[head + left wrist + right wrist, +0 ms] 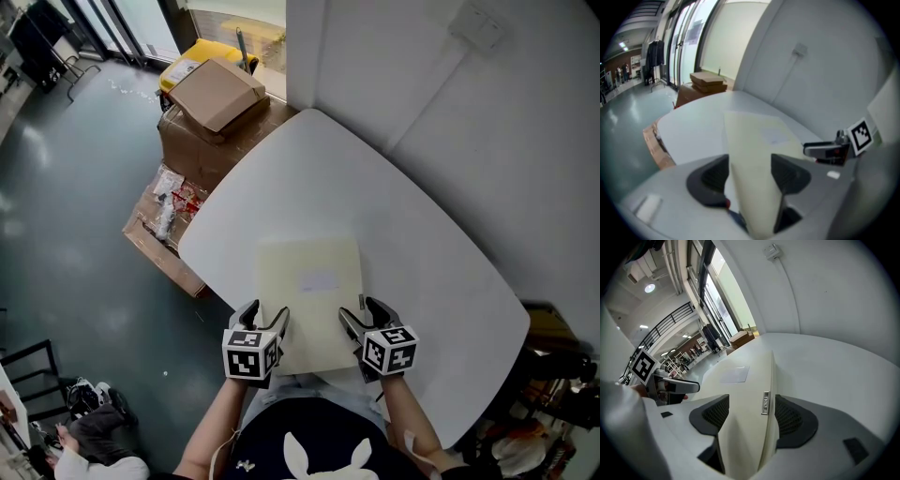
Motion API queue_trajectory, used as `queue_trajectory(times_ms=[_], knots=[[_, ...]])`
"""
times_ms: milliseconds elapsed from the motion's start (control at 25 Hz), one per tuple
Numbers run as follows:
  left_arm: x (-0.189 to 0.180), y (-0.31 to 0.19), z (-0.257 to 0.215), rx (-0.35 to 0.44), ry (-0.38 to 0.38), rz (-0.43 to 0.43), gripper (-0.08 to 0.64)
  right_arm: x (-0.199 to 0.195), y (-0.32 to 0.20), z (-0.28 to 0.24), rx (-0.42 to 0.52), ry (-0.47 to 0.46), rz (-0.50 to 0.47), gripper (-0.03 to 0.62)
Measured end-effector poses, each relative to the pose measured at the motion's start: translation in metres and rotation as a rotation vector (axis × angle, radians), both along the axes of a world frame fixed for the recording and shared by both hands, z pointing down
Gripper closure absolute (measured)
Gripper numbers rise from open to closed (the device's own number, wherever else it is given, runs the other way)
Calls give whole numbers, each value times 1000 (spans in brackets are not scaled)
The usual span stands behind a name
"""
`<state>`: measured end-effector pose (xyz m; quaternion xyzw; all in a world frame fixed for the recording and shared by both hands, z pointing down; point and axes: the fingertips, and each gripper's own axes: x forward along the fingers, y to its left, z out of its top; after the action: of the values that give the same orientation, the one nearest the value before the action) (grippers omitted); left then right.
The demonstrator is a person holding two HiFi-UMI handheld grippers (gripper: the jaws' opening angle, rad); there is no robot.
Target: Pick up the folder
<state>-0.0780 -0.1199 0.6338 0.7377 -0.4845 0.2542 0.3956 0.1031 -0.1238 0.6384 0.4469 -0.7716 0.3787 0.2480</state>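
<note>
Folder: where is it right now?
In the head view the cream folder lies at the white table's near edge, its near end between the left gripper and right gripper.

The cream folder (745, 380) lies on the white table (843, 366) between the right claw's (751, 417) parted jaws

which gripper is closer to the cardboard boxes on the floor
Left. The left gripper straddles the left edge of the folder, the side toward the cardboard boxes; the right gripper straddles its right edge, farther away.
</note>
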Motion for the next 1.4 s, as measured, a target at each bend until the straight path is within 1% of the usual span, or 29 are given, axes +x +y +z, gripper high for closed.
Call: queue_trajectory(times_ms=[240, 440, 640, 840, 960, 1240, 1400], knots=[[-1, -2, 9, -28, 3, -9, 293, 2, -3, 8, -24, -9, 11, 321], [-2, -1, 17, -56, 21, -15, 293, 3, -3, 15, -48, -28, 31, 319], [0, -1, 23, -77, 34, -13, 293, 4, -3, 21, -82, -77, 62, 316], [-1, 0, 28, -94, 70, -20, 283, 4, 0, 27, -118, -146, 118, 310], [0, 0, 30, -103, 97, -30, 281, 4, 0, 29, -123, -177, 140, 308], [0, 0, 32, -115, 147, -53, 279, 4, -2, 30, -119, -204, 142, 304], [-1, 1, 35, -135, 201, -72, 273, 4, -1, 31, -123, -221, 145, 302]])
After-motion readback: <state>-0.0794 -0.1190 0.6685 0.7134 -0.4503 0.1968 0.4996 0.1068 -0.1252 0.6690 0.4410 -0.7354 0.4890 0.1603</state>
